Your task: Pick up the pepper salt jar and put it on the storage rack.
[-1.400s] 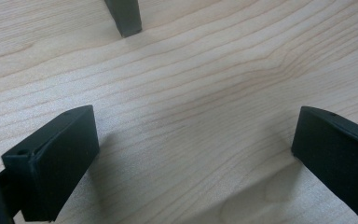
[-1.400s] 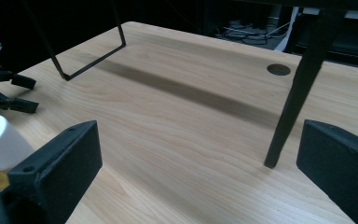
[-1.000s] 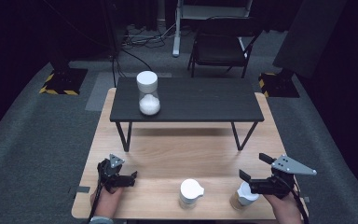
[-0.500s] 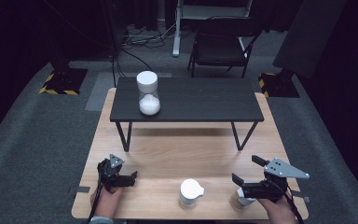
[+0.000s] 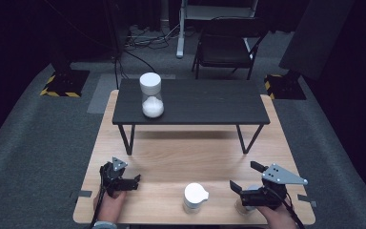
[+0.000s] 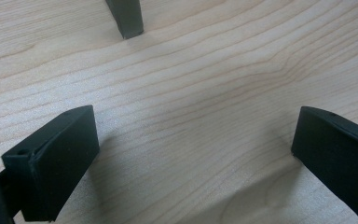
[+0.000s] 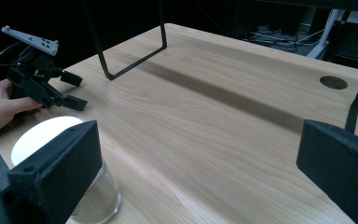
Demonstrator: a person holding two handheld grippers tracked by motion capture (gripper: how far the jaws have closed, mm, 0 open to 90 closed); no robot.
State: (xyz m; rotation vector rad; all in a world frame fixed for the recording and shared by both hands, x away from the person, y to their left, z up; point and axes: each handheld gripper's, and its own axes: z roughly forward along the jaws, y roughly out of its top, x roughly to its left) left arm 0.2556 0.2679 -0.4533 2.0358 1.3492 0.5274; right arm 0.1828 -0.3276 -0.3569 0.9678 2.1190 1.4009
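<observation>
My left gripper (image 5: 136,182) rests low over the wooden table (image 5: 186,157) near its front left, held by a hand, jaws open and nothing between them; in the left gripper view (image 6: 191,154) bare wood lies between its jaws. My right gripper (image 5: 243,175) hovers at the front right, jaws wide open and nothing between them (image 7: 200,168). A white-lidded glass jar (image 5: 195,195) stands at the front middle. A second jar (image 5: 240,206) is mostly hidden under the right gripper. In the right gripper view a white-lidded jar (image 7: 46,135) stands just outside the left jaw; the left gripper (image 7: 79,92) shows beyond it.
A low black table (image 5: 195,102) stands on the far half of the wooden table, and one of its legs (image 6: 126,18) shows ahead of the left gripper. On its left end stands a white-capped glass jar (image 5: 151,95) holding white powder. A black chair (image 5: 228,47) stands behind.
My right gripper has shifted left and toward the front edge, and now covers most of the right jar. The left gripper and the middle jar have stayed put.
</observation>
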